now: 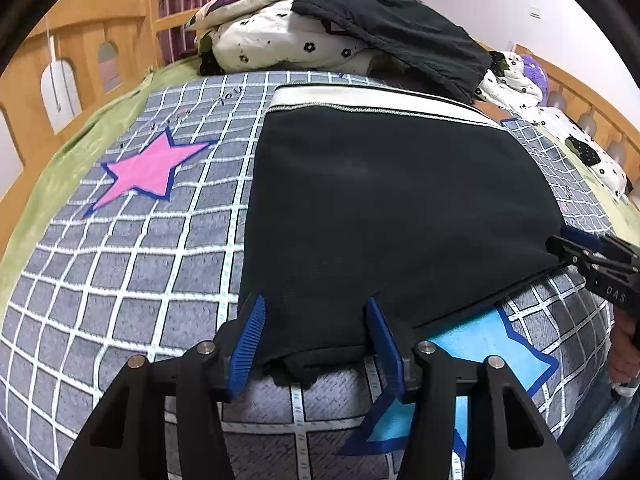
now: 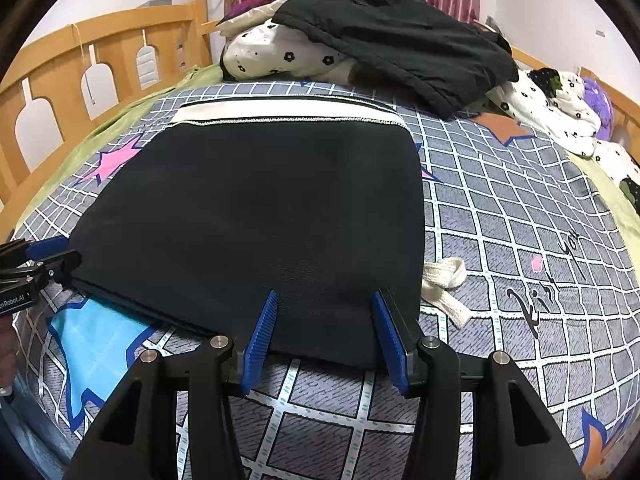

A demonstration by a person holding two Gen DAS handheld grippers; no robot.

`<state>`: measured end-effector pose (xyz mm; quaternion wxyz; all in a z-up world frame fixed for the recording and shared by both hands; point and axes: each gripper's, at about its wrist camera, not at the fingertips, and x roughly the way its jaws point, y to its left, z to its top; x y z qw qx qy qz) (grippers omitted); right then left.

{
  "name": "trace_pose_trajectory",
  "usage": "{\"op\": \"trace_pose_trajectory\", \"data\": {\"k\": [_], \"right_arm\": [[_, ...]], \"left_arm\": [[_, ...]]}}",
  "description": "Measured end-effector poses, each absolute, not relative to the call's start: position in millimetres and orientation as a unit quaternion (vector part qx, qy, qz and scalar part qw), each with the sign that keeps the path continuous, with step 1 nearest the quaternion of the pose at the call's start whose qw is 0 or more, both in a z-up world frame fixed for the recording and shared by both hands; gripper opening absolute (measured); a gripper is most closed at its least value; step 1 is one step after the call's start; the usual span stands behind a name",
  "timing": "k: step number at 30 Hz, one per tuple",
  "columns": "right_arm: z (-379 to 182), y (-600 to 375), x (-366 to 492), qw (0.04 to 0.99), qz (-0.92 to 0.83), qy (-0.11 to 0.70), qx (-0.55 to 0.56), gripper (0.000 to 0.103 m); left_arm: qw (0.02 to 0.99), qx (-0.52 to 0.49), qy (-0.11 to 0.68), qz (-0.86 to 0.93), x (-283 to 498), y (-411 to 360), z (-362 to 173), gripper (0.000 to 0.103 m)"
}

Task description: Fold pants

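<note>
Black pants (image 1: 392, 208) (image 2: 260, 208) lie folded flat on the grid-patterned blanket (image 1: 120, 280), with the white waistband (image 1: 360, 98) (image 2: 280, 114) at the far end. My left gripper (image 1: 317, 300) stands open at the near left corner, and the folded edge lies between its blue pads without being pinched. At the near right corner my right gripper (image 2: 326, 294) is open in the same way, the cloth's edge lying between its fingers. Each gripper also shows at the side of the other's view, the right gripper (image 1: 576, 248) and the left gripper (image 2: 52, 256). A white drawstring (image 2: 444, 284) trails out to the right.
A heap of flowered bedding topped by a black garment (image 1: 392, 32) (image 2: 400, 40) sits at the far end of the bed. A wooden bed rail (image 1: 80, 40) (image 2: 60, 80) runs along the left. A hand (image 1: 624, 352) holds the right gripper at the edge.
</note>
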<state>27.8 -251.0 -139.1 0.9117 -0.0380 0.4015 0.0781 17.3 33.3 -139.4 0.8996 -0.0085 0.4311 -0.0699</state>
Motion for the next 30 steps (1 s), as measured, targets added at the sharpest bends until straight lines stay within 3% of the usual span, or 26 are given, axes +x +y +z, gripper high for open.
{"op": "trace_pose_trajectory", "data": {"k": [11,23,28,29,30], "right_arm": [[-131,-264,9,0.899,0.064,0.433,-0.007,0.050],[-57,-276,-51,0.930,0.048,0.362,0.043,0.050],[-36,-273,-73,0.933,0.050,0.354,0.036,0.051],[-34,-272,-77,0.933,0.047,0.355,0.033,0.057],[-34,-271,-80,0.933,0.042,0.356,0.030,0.070]], "left_arm": [[0.874,-0.053,0.480,-0.052,3,40,-143,0.057],[0.931,-0.027,0.363,-0.008,-69,39,-60,0.057],[0.933,-0.032,0.358,-0.016,-90,38,-36,0.058],[0.932,-0.035,0.360,-0.018,-93,38,-33,0.058],[0.931,-0.038,0.362,-0.019,-96,38,-31,0.060]]}}
